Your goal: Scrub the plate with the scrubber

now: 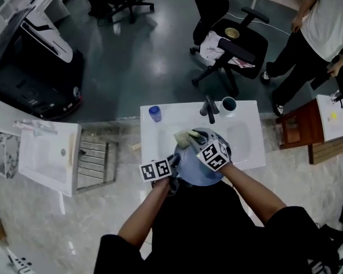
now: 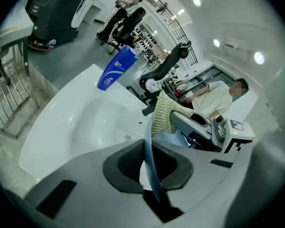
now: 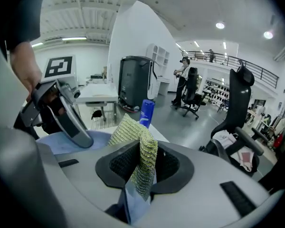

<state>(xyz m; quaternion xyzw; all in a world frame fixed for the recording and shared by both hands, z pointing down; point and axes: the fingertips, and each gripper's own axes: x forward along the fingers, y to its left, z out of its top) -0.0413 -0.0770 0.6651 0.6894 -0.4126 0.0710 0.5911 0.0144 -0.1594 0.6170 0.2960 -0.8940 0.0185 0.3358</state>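
left tongs (image 2: 148, 165) pinch the one plate (image 1: 200, 174), right tongs (image 3: 141, 167) clamp the one scrubber (image 3: 134, 137).

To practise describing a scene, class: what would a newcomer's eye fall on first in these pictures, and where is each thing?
First, the pale blue plate held over the white sink, its rim pinched in the left claw. Then the yellow-green scrubber clamped in the right claw at the plate's far edge. A blue bottle stands at the sink's back left corner.
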